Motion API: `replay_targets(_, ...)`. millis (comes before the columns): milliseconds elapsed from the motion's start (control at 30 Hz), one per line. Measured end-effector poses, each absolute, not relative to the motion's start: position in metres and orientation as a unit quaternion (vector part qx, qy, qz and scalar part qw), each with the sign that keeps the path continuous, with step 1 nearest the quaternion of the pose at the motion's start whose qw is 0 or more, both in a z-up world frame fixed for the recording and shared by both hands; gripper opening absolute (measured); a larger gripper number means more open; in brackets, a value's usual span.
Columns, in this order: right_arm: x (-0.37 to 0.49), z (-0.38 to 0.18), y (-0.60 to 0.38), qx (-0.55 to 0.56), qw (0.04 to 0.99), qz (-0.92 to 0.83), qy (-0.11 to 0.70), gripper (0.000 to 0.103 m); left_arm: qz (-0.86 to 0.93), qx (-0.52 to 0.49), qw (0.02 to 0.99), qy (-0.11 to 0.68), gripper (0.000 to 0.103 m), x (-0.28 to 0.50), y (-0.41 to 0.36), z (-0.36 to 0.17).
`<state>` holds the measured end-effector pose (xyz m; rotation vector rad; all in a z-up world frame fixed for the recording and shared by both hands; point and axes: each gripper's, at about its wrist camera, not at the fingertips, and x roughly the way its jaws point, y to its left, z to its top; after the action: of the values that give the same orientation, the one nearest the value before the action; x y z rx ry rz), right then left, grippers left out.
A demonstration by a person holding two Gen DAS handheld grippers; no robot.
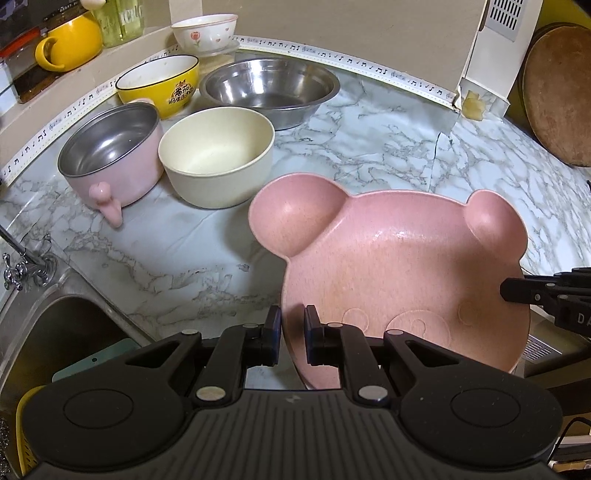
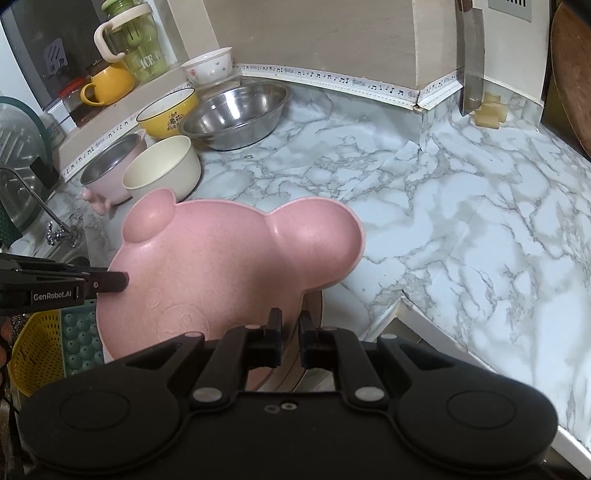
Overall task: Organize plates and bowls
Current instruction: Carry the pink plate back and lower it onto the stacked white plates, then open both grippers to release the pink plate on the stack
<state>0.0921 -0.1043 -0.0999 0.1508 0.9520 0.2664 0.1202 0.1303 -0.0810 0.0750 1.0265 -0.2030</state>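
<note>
A pink bear-shaped plate (image 1: 399, 273) with two round ears hangs tilted above the marble counter, carried between both grippers. My left gripper (image 1: 293, 332) is shut on its left rim, and from the right wrist view this gripper (image 2: 123, 281) comes in from the left edge. On the plate's (image 2: 229, 258) near right rim my right gripper (image 2: 291, 332) is shut; from the left wrist view it (image 1: 504, 291) reaches in from the right. A tan round rim (image 2: 314, 332) shows just under the plate.
Several bowls stand at the back left: a cream bowl (image 1: 218, 155), a pink steel-lined pot (image 1: 110, 155), a yellow bowl (image 1: 159, 83), a steel basin (image 1: 269, 88) and a white floral bowl (image 1: 205, 31). The sink (image 1: 55, 332) lies at the left. A cleaver (image 2: 472, 66) hangs at the back right.
</note>
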Motion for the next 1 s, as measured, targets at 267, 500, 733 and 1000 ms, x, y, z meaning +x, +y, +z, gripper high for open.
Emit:
replay_targets(267,0.096,-0.102,-0.102,0.069,0.876,0.120,0.463,0.017,-0.101,0.033,0.866,0.489,0.012,0.118,0.130,-0.082)
replay_targets(500,0.097,-0.101,-0.102,0.069,0.874,0.120,0.466,0.021,-0.103,0.025,0.865,0.490,0.012,0.119,0.133,-0.082)
replay_targets(733,0.093,-0.095,-0.102,0.065,0.878,0.117,0.460,0.032,-0.105,0.030,0.871,0.480,0.013,0.114,0.135,-0.078)
replay_targets(1000,0.088,-0.085,-0.102,0.059,0.883,0.117,0.451,0.039,-0.116,0.029,0.877,0.465,0.013,0.106,0.135,-0.065)
